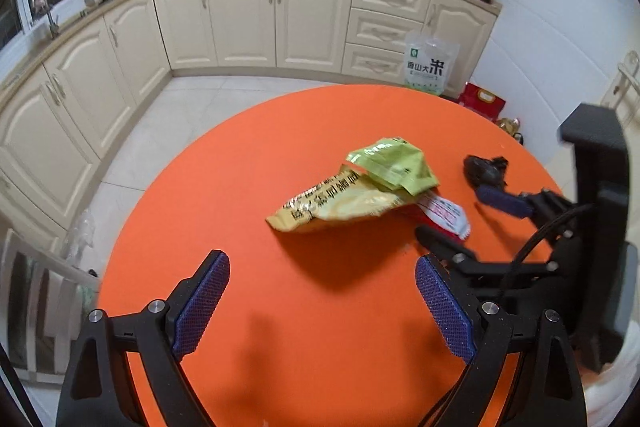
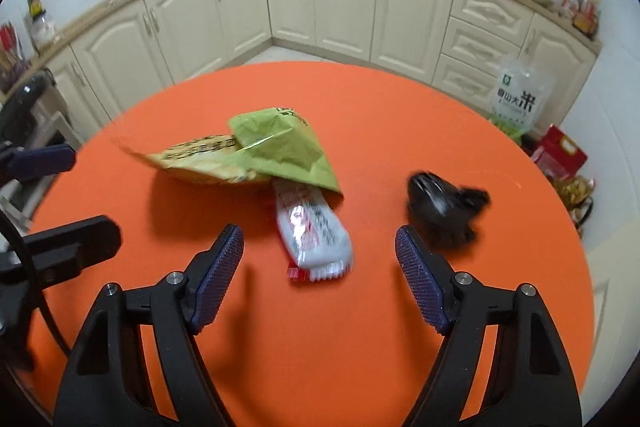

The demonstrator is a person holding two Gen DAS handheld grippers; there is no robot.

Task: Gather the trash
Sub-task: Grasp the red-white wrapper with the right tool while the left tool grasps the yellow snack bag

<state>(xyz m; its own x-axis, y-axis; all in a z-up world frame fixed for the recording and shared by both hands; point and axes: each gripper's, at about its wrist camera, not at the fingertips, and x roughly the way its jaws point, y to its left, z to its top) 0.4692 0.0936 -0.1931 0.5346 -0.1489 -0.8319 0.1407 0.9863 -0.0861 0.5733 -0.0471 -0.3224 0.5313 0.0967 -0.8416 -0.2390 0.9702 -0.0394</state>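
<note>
Right wrist view: the right claw (image 2: 319, 255) hangs wide over the orange surface (image 2: 400, 347), empty, with the white-and-red wrapper (image 2: 312, 233) lying just ahead between its fingertips. Beyond that wrapper sits the green packet (image 2: 280, 141), overlapping both it and the yellow bag (image 2: 204, 163); off to the right, apart from the pile, is a crumpled black bag (image 2: 444, 203). In the left wrist view the left claw (image 1: 322, 301) is also spread wide and empty, nearer the yellow bag (image 1: 332, 205).

The step in hand looks like a first pick. Best, I judge, to bring the right claw down over the wrapper's free near end, clear of the green packet, and close flat to the surface so the thin film does not slip. The left claw should keep aside to avoid a clash.
</note>
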